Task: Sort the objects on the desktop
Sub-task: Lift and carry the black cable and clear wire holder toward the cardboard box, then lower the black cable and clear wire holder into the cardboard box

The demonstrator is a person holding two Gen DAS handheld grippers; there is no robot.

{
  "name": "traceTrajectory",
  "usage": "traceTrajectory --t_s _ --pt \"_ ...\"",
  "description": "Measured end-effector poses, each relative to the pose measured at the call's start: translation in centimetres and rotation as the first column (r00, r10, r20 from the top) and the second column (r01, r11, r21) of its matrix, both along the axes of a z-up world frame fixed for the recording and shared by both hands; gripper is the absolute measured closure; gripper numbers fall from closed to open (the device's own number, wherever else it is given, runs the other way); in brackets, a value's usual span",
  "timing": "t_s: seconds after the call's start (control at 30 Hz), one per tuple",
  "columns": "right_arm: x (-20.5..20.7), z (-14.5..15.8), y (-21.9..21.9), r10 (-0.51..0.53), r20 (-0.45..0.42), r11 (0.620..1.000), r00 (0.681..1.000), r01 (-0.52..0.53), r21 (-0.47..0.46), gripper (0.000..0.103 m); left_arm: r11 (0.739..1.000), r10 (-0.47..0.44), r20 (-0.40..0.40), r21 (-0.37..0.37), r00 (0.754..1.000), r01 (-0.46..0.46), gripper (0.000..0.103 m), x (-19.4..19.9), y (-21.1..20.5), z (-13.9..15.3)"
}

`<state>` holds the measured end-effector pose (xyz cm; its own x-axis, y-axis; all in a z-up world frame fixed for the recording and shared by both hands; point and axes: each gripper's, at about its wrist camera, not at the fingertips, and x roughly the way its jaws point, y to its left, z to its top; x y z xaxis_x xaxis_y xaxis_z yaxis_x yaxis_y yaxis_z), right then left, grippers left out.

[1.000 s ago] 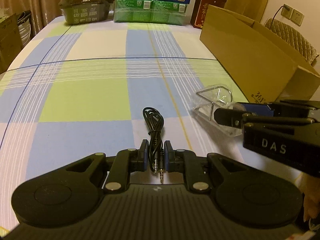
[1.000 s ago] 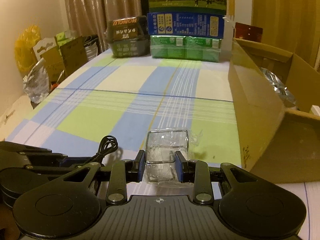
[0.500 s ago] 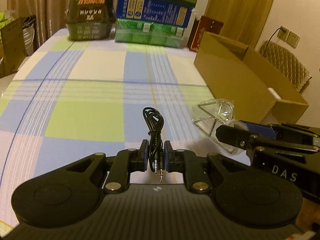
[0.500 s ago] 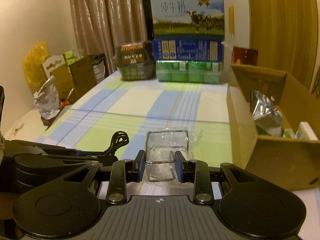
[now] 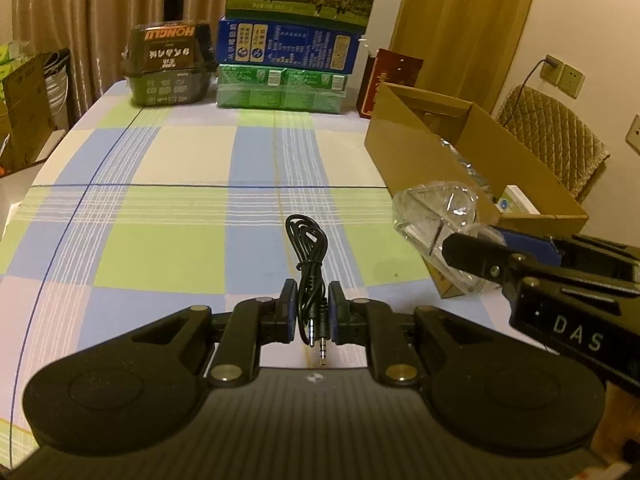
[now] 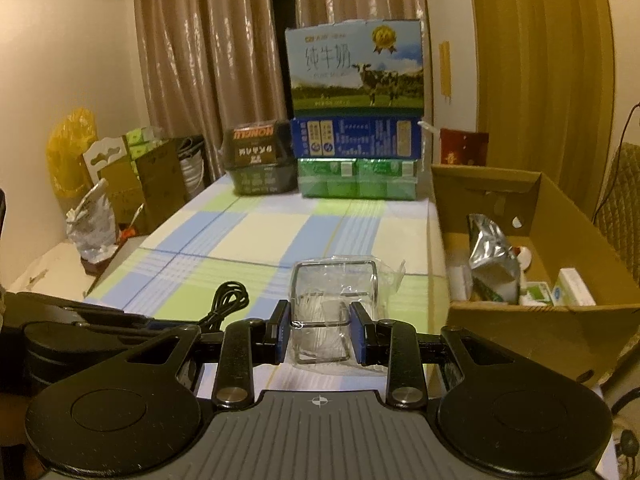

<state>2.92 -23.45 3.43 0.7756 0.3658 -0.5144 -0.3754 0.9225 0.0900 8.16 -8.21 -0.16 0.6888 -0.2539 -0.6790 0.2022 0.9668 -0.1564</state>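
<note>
My left gripper [image 5: 313, 312] is shut on a coiled black audio cable [image 5: 308, 248], held above the checked tablecloth; its jack plugs hang back toward the camera. The cable's loop [image 6: 228, 300] also shows at the left of the right wrist view. My right gripper [image 6: 319, 326] is shut on a clear plastic packet with a metal wire frame [image 6: 334, 292], lifted off the table. In the left wrist view that packet [image 5: 436, 216] sits at the right, in front of the open cardboard box [image 5: 404, 144].
The cardboard box [image 6: 536, 316] at the right holds a silver pouch [image 6: 490, 256] and small cartons. At the table's far end stand stacked milk cartons [image 6: 356, 120], green packs [image 6: 356, 178] and a dark basket [image 6: 256, 166]. Bags and boxes crowd the floor at left.
Both grippers have risen with their loads; the table has dropped lower in both views and the inside of the cardboard box has come into sight.
</note>
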Motion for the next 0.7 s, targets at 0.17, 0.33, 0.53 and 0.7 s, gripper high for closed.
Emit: traceTrajectory --t_s 0.17,0.33,0.53,0.7 --pt "-0.1 0.9 -0.8 -0.016 0.018 1.000 1.000 0.016 0.003 0.075 1.000 -0.019 0.011 0.006 1.000 0.019 0.091 -0.5 -1.0 0.8" --pt "-0.1 1.5 -2.0 -0.036 0.027 0.999 0.999 0.036 0.008 0.075 0.999 -0.040 0.016 0.014 0.999 0.039 0.091 -0.6 -2.0 1.3" --pt "0.0 2.3 -3.4 -0.063 0.036 0.998 0.997 0.062 0.017 0.075 0.998 -0.062 0.029 0.023 0.998 0.061 0.091 -0.8 -3.0 1.8" --pt "0.2 2.9 -4.6 -0.089 0.044 0.996 0.995 0.088 0.012 0.075 0.996 -0.083 0.038 0.028 0.996 0.082 0.091 -0.9 -4.2 2.2"
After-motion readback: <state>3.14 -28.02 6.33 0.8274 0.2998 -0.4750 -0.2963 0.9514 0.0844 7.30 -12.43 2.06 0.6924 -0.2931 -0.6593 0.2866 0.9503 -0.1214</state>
